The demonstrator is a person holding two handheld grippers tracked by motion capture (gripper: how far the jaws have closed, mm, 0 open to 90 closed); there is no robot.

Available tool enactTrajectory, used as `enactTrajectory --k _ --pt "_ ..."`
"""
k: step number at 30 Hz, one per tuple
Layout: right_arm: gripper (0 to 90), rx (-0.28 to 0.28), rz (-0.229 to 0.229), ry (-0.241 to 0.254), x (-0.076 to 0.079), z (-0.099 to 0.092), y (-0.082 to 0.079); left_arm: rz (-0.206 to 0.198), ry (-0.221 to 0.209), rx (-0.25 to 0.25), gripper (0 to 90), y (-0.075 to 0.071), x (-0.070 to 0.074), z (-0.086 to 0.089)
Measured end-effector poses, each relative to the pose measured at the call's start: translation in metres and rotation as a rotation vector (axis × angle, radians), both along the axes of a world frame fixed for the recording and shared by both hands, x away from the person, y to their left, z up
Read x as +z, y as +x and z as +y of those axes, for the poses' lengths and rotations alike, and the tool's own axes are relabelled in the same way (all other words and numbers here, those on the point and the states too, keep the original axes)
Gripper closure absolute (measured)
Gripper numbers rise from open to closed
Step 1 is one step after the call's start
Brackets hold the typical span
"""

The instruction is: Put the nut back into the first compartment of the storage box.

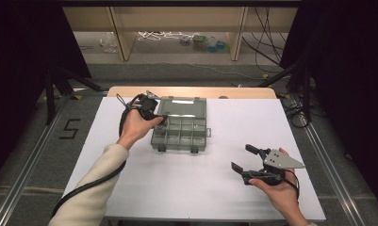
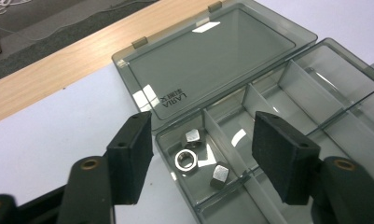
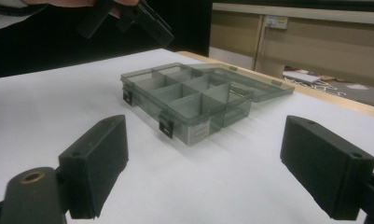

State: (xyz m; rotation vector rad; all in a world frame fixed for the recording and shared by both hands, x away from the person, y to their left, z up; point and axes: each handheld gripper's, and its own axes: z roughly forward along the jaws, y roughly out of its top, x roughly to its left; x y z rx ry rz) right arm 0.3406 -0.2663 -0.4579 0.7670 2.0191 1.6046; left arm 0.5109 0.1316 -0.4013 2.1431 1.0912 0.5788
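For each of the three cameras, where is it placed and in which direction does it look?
High view: above the person's side, looking forward and down at the table; both forearms, left gripper, right gripper.
Left gripper view: on the left gripper, looking down between open jaws at three nuts in the box.
Right gripper view: on the right gripper, low, level, facing the box.
Shared: the open box.

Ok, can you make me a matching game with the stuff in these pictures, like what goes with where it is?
Things:
1. nuts
2. lid
3. left gripper
4. right gripper

Places or states:
A. lying flat open behind the box
B. open, apart from the box, low over the white table
C. in a corner compartment of the box
D. open, over the box's left end

Pairs: 1-C, 2-A, 3-D, 4-B
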Motion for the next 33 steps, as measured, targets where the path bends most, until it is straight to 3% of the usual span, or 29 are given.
enactTrajectory --k 1,2,4,5,7,8,9,10,11,12,13,14,15,16,17,20,22,23,25,26,33 --pt "15.9 0.0 0.022 0.006 0.0 0.0 -0.001 -0.005 -0.004 0.002 37.2 -0.001 0.001 0.002" --pt "15.9 -0.005 -0.009 -0.007 0.0 -0.001 0.001 -0.015 -0.001 0.001 36.6 -0.002 0.003 0.005" --pt "15.9 -0.01 0.021 -0.001 0.0 -0.001 -0.001 -0.023 0.002 -0.002 35.3 -0.004 0.005 0.008" --pt "15.9 -0.008 -0.006 0.002 -0.001 -0.002 0.0 -0.022 -0.006 0.001 35.2 -0.005 0.006 0.011" --pt "15.8 -0.011 -0.011 -0.009 -0.001 -0.003 0.001 -0.028 -0.015 0.005 34.7 -0.005 0.007 0.014" --pt "15.8 -0.011 0.008 0.004 -0.001 -0.003 0.0 -0.028 -0.018 0.005 34.8 -0.005 0.007 0.014" --pt "15.8 -0.021 0.034 -0.017 0.0 -0.004 -0.002 -0.022 -0.023 0.005 35.4 -0.005 0.006 0.015" --pt "15.8 -0.011 0.024 0.024 -0.001 -0.002 -0.001 -0.017 -0.032 0.013 36.2 -0.005 0.006 0.015" --pt "15.9 -0.011 0.022 0.025 -0.001 -0.002 -0.001 -0.014 -0.032 0.013 36.2 -0.005 0.005 0.016" --pt "15.9 -0.01 0.022 0.026 -0.001 -0.002 -0.001 -0.014 -0.033 0.015 36.4 -0.005 0.005 0.016" --pt "15.9 -0.015 0.033 -0.004 0.0 -0.004 -0.002 -0.013 -0.038 0.017 36.7 -0.005 0.005 0.015" --pt "15.9 -0.021 -0.005 -0.009 0.0 -0.004 0.0 -0.012 -0.04 0.017 36.7 -0.005 0.005 0.015" --pt "15.9 -0.026 0.029 -0.008 0.0 -0.004 -0.002 -0.013 -0.047 0.021 36.8 -0.005 0.005 0.015" --pt "15.9 -0.032 -0.002 0.007 -0.001 -0.004 0.0 -0.013 -0.048 0.022 36.9 -0.004 0.005 0.015" --pt "15.9 -0.031 0.02 0.007 -0.001 -0.005 -0.001 -0.013 -0.053 0.024 37.2 -0.003 0.005 0.015" --pt "15.9 -0.022 0.025 0.008 -0.001 -0.006 -0.001 -0.016 -0.055 0.028 37.4 -0.002 0.005 0.015" --pt "15.9 -0.029 -0.002 0.016 -0.001 -0.006 0.001 -0.018 -0.054 0.028 37.5 -0.003 0.006 0.015" --pt "15.9 -0.036 0.022 0.007 0.0 -0.007 -0.001 -0.021 -0.054 0.028 37.5 -0.003 0.006 0.016" --pt "15.9 -0.04 -0.002 0.002 0.0 -0.007 0.0 -0.028 -0.055 0.029 37.7 -0.005 0.007 0.017" --pt "15.9 -0.037 0.015 0.002 0.001 -0.006 -0.001 -0.03 -0.055 0.028 37.8 -0.005 0.007 0.017" --pt "16.0 -0.043 0.013 0.005 0.001 -0.005 0.0 -0.034 -0.056 0.027 38.0 -0.008 0.005 0.019"
